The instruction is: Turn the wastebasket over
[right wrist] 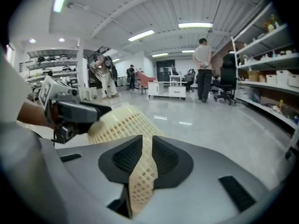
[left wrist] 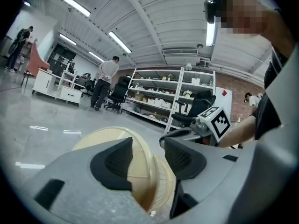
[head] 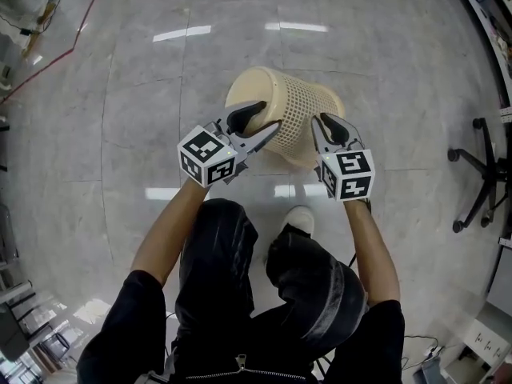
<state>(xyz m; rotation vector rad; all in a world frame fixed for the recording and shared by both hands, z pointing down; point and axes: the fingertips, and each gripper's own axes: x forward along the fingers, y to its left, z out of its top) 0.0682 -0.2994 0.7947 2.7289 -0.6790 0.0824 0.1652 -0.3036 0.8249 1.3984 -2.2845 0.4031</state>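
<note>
Centrally, the cream wastebasket (head: pixel 296 110) is tipped on its side over the grey floor (head: pixel 120 94), just ahead of the person's knees, its solid end to the left and its mesh wall to the right; the left gripper (head: pixel 268 118) straddles and clamps the edge of the solid end; the right gripper (head: pixel 330 126) pinches the thin mesh wall between nearly closed jaws.
</note>
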